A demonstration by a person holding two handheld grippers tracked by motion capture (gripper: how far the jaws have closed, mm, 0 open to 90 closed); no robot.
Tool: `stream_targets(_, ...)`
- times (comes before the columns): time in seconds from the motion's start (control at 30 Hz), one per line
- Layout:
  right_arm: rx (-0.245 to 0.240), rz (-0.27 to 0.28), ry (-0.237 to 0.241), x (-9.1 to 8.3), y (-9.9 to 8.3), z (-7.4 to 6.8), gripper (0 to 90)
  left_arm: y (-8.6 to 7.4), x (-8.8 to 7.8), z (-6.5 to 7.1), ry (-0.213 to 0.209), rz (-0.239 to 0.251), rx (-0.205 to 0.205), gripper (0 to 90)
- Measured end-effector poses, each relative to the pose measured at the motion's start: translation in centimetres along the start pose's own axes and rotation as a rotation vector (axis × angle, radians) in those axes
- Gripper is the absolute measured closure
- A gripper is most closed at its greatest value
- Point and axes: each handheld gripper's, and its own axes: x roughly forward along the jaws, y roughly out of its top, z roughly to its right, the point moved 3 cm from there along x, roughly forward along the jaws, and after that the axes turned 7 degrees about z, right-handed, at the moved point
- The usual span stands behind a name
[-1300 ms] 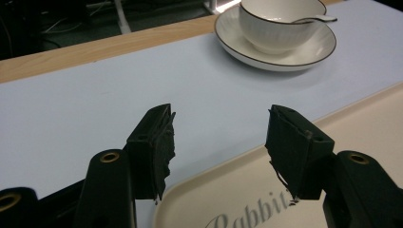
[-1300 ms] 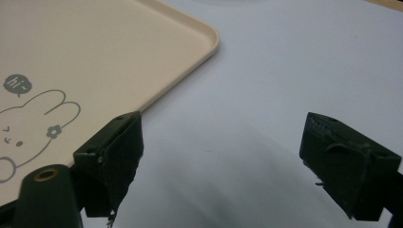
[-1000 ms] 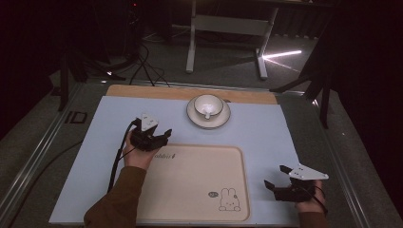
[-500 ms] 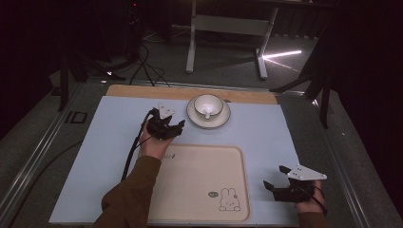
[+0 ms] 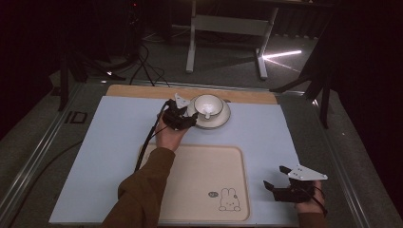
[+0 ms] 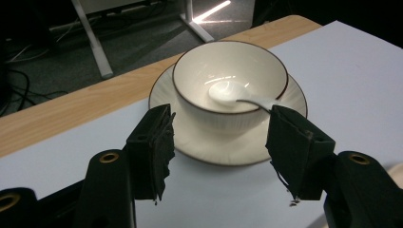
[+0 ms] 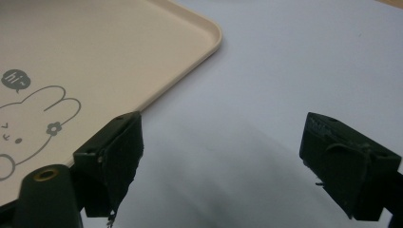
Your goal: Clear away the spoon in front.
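Since the earlier frame the left gripper point(image 5: 186, 119) has advanced to the saucer point(image 6: 227, 147). Beside the wide-jawed right gripper point(image 5: 280, 184) lies the tray point(image 7: 95, 61). Between the left's wide jaws sits the bowl point(image 6: 230, 80), holding a spoon point(image 6: 233, 93).

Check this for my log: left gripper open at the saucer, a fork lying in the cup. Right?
Not quite. A white spoon, not a fork, lies in the cup, as the left gripper view shows. The left gripper is open at the saucer.
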Motion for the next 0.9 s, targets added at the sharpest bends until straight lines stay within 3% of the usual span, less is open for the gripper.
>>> stream_targets(0.13,0.004,0.003,0.001,0.0,0.0,0.0,14.3,0.5,0.7,0.6,-0.005,0.001,0.008,43.6)
stream_targets(0.33,0.008,0.001,-0.001,0.1,0.1,0.0,14.3,1.2,2.0,1.9,-0.045,0.0,0.012,42.3)
stream_targets(0.43,-0.003,-0.008,-0.005,0.2,0.0,0.0,14.3,1.2,3.2,2.7,-0.05,-0.026,0.04,40.7)
stream_targets(0.57,0.0,-0.005,-0.008,0.1,0.0,0.1,14.3,1.1,3.8,3.0,-0.047,-0.031,0.029,39.6)
stream_targets(0.73,0.006,0.003,-0.012,0.0,0.0,0.2,14.3,-0.1,5.4,2.8,-0.012,-0.086,-0.012,39.4)
stream_targets(0.77,0.007,0.003,-0.012,0.0,0.0,0.2,14.3,-0.2,5.4,2.6,0.007,-0.097,-0.015,41.7)
stream_targets(0.83,0.005,0.003,-0.011,0.0,0.0,0.2,14.3,-0.4,5.3,2.3,0.001,-0.097,-0.034,45.8)
stream_targets(0.9,0.002,0.0,-0.01,0.1,0.0,0.2,14.3,-0.4,5.1,2.0,-0.005,-0.107,-0.013,54.4)
